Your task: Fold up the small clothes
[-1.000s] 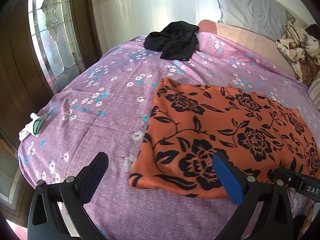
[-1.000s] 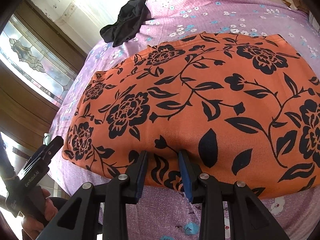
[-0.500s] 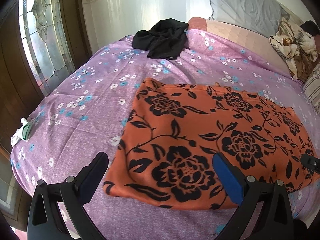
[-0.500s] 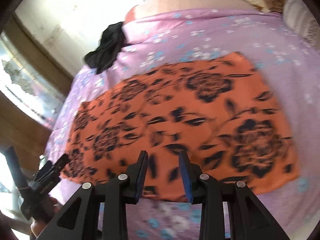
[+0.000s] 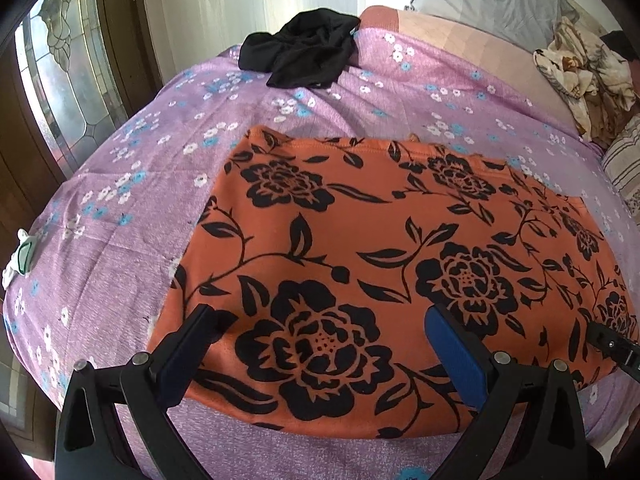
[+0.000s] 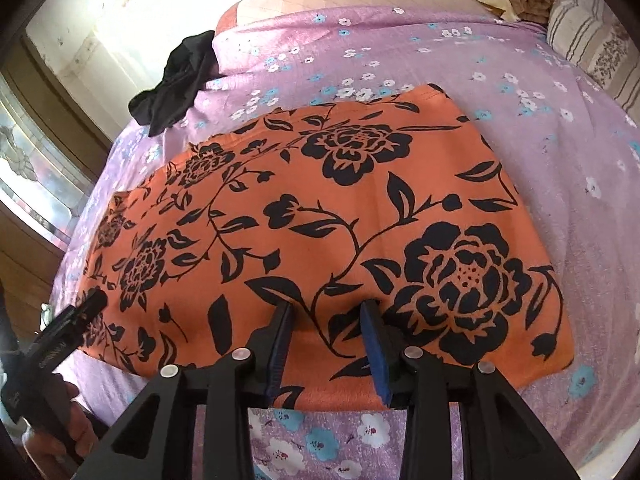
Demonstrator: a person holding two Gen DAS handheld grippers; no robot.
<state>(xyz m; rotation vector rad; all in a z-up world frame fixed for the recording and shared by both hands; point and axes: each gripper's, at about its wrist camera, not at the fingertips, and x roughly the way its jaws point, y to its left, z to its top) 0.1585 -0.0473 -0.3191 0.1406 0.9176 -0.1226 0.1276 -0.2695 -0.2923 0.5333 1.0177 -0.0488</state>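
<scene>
Home bedroom: bed (image 5: 132, 184), striped pillow (image 6: 592, 40).

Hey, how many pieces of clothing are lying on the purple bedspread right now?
2: the orange floral garment lies spread flat at the near edge, and a black garment sits crumpled at the far end. The heap at the far right is off the bedspread; I cannot tell what it holds.

Daylight is strong and comes from the window (image 5: 60, 80) beyond the bed's (image 5: 132, 216) left edge. The wall (image 6: 132, 12) behind the far edge glares to near white in the right wrist view. Both views are sharp, without blur. Fisheye bends the bed's edges, and the corners go black.
</scene>
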